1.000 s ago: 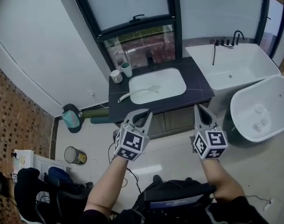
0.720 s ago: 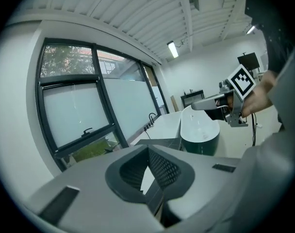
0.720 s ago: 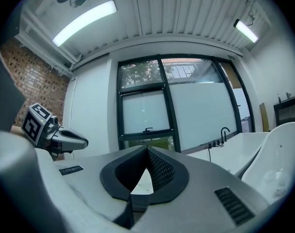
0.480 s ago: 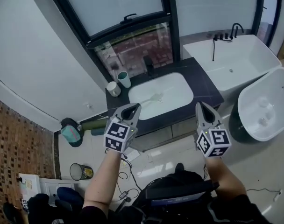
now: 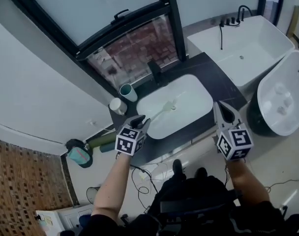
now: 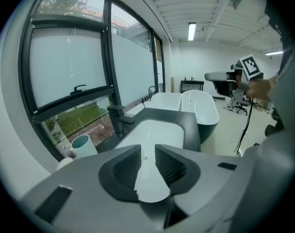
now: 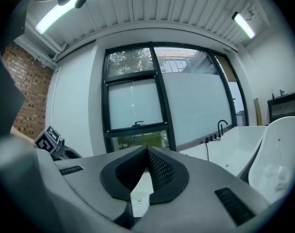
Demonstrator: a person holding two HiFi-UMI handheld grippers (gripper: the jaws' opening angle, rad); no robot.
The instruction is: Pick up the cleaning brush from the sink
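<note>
The pale cleaning brush (image 5: 163,110) lies in the white sink (image 5: 189,100), its handle pointing toward the basin's near-left rim. My left gripper (image 5: 141,120) hovers over the dark counter (image 5: 216,80) at that rim, close to the handle's end. Its jaws are opening and nothing is between them; in the left gripper view (image 6: 147,150) the basin shows through the gap. My right gripper (image 5: 221,105) hangs over the counter's near-right edge, beside the sink, with its jaws shut and empty (image 7: 147,149).
A black faucet (image 5: 154,69) stands behind the basin, with a teal cup (image 5: 127,91) and a white cup (image 5: 116,105) at the counter's left. A white bathtub (image 5: 243,48) and a freestanding tub (image 5: 284,95) fill the right. Cables and a teal bin (image 5: 78,155) lie on the floor.
Both grippers have moved forward from well short of the counter to its near edge. The left gripper's jaws have parted; the right ones stayed shut.
</note>
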